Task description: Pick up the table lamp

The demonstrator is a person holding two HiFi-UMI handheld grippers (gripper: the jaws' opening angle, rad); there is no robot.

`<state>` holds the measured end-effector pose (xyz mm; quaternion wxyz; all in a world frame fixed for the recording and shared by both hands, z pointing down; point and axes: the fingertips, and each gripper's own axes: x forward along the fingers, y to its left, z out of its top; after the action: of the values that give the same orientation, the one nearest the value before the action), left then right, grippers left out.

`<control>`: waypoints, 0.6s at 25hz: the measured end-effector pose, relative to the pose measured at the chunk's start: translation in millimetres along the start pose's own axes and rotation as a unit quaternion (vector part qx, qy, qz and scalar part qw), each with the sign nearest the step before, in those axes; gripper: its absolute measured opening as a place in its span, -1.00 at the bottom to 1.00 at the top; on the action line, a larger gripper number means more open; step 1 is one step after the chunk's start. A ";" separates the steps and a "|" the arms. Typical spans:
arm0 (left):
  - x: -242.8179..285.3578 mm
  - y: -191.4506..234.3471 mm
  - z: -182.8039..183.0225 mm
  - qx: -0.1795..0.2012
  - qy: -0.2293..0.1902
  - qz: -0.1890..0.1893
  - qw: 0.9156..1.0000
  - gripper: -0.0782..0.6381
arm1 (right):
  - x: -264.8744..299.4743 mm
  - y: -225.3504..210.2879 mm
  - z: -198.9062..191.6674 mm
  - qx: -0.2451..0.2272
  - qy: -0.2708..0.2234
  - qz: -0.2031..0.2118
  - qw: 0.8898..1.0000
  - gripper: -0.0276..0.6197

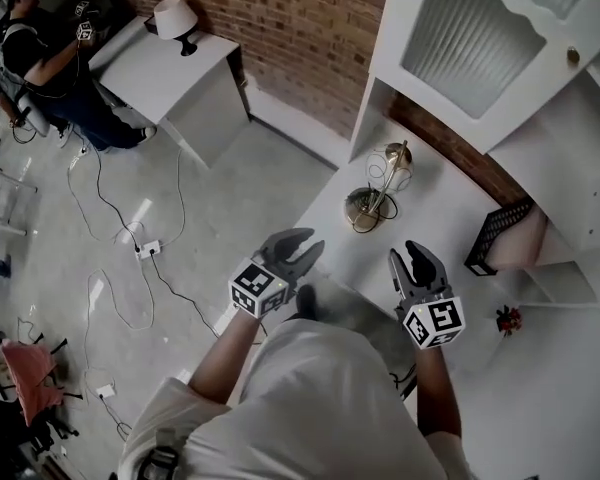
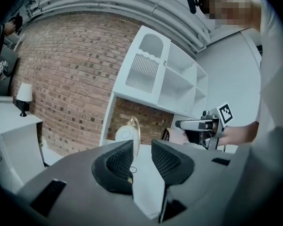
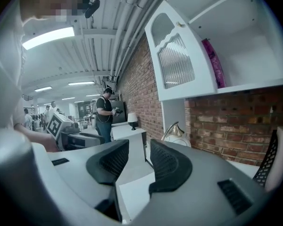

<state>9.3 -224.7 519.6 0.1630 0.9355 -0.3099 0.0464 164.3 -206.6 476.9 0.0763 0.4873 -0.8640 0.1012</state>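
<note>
White desk (image 1: 435, 218) by brick wall (image 1: 300, 28), with brass table lamp (image 1: 375, 193) at frame middle. Below it, left gripper (image 1: 300, 244) and right gripper (image 1: 412, 252), jaws spread, empty, not touching lamp.

Brick wall (image 1: 300, 38) — white hutch (image 1: 540, 138), cable-strewn grey floor (image 1: 240, 183)

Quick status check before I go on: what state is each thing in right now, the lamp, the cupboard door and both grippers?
Table lamp: upright on the desk, not held.
Left gripper: open, empty, short of the lamp.
Right gripper: open, empty.
Cupboard door: shut.
Second lamp: upright on the far table.
</note>
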 end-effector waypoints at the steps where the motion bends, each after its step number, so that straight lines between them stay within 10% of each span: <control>1: 3.1 5.6 -1.0 0.000 0.003 -0.005 1.000 -0.40 | 6.2 -1.2 -0.8 0.001 0.002 -0.003 1.000 -0.43; 15: 51.5 51.8 -28.5 -0.028 0.046 -0.055 0.997 -0.39 | 72.1 -23.9 -17.0 0.025 0.052 -0.019 0.998 -0.39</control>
<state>20.2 -283.3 570.4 0.2050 0.9431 -0.2517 0.0715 148.4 -274.1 512.3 0.1110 0.4996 -0.8465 0.1468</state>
